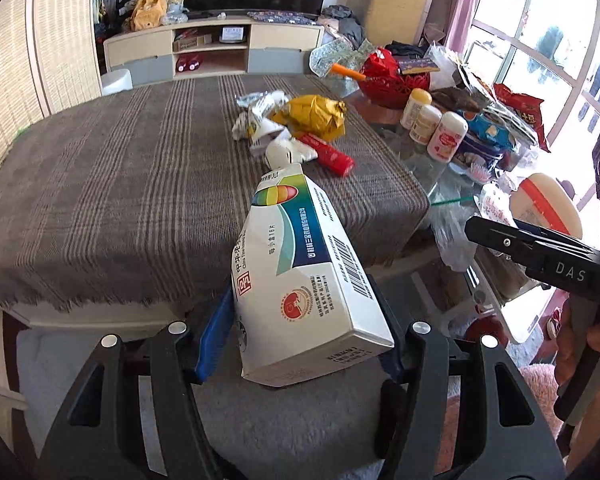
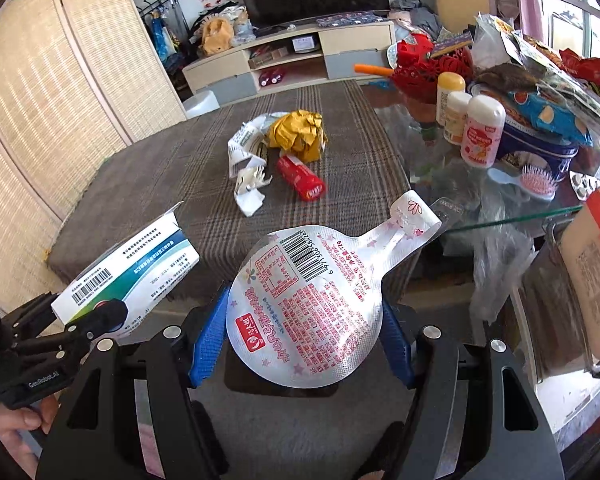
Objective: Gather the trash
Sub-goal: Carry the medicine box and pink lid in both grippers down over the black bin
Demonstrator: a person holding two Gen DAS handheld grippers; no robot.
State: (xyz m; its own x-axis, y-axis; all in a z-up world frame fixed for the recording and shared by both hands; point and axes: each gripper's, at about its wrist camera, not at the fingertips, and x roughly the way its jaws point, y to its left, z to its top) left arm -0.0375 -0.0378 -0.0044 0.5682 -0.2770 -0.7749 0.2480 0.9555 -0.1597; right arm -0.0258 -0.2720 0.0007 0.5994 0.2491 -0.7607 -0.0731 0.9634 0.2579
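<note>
- A white cardboard box (image 1: 300,280) is clamped between the blue pads of the left gripper (image 1: 300,332); it is gripped near its closed end, so the open flap juts forward over the near edge of the table.
- A flat silver foil lid (image 2: 312,304), printed in red, is pinched at its round rim by the right gripper (image 2: 300,340), with its pull tab pointing away to the far right.
- Both pieces are judged to be carried trash, held clear of the brown striped cloth (image 1: 120,180) so that they can be taken to a bin; no bin is seen in either view.
- More trash is left in the middle of the cloth: a crumpled gold wrapper (image 1: 316,116), torn white paper (image 1: 260,124) just beside it, and a red packet (image 1: 328,154) on the nearer side.
- These scraps are gathered in one heap, which should make later pick-ups short.
- On the right, a glass tabletop (image 2: 500,220) is crowded with small bottles (image 2: 482,132), snack bags and a pink hairbrush (image 2: 540,184); these look like kept goods rather than trash, though through the clutter this cannot be told for certain.
- The two grippers are held side by side, apart, so the loads do not touch.
</note>
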